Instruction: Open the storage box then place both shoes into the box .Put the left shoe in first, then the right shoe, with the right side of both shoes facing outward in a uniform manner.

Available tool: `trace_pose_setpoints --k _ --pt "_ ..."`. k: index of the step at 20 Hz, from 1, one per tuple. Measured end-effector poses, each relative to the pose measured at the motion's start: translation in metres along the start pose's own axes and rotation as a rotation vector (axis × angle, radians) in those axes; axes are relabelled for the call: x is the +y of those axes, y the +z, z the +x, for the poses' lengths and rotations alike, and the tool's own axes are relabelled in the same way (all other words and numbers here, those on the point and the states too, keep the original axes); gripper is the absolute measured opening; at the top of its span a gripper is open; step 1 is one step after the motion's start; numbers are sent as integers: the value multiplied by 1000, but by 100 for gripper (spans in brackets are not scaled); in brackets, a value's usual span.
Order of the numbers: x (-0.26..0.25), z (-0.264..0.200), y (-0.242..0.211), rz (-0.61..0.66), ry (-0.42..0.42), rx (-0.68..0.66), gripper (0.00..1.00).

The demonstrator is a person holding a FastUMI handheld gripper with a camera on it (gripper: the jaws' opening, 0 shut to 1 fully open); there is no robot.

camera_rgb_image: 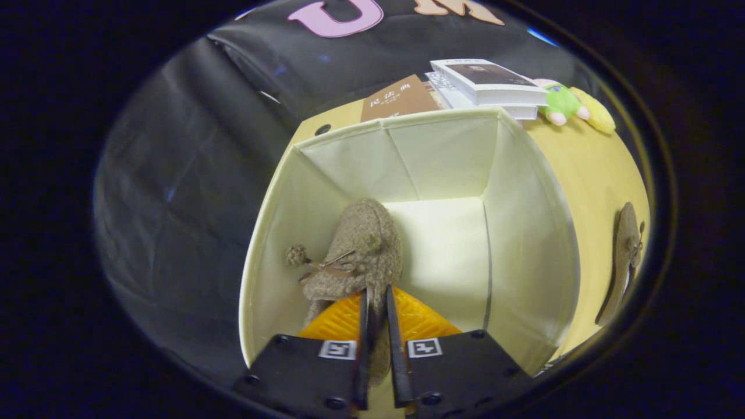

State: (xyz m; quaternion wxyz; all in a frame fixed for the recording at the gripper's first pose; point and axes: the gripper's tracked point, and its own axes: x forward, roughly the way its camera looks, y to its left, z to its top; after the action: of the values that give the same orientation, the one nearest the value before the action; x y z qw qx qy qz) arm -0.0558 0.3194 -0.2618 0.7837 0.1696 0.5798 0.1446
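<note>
A cream fabric storage box [524, 244] stands open on a yellow table, and I look down into it. My gripper [377, 302] is shut on the rim of a brown fuzzy shoe [361, 244] with a bow and pom-poms. That shoe hangs inside the box near its left wall, toe pointing away from the fingers. The second brown shoe [625, 262] lies on the table outside the box, to the right of its right wall. The box floor to the right of the held shoe is bare.
Beyond the box sit a brown book [401, 98] and a stack of white books [489, 84]. A green and yellow plush toy [570, 105] lies to their right. The yellow table [582, 169] ends to the left of the box.
</note>
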Motion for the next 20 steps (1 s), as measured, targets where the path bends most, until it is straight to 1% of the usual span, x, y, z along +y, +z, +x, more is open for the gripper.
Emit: trace_pose_setpoints --k 5,9,12,15,18,20 --pt "15 -34 0 -79 113 -32 62" --pt "10 -70 12 -190 169 -128 97" --pt "-21 -93 27 -225 155 -213 97" --pt "-52 -116 41 -227 158 -290 97" --pt "-97 -134 53 -229 103 -361 98" --pt "-131 -143 57 -220 48 -391 98"
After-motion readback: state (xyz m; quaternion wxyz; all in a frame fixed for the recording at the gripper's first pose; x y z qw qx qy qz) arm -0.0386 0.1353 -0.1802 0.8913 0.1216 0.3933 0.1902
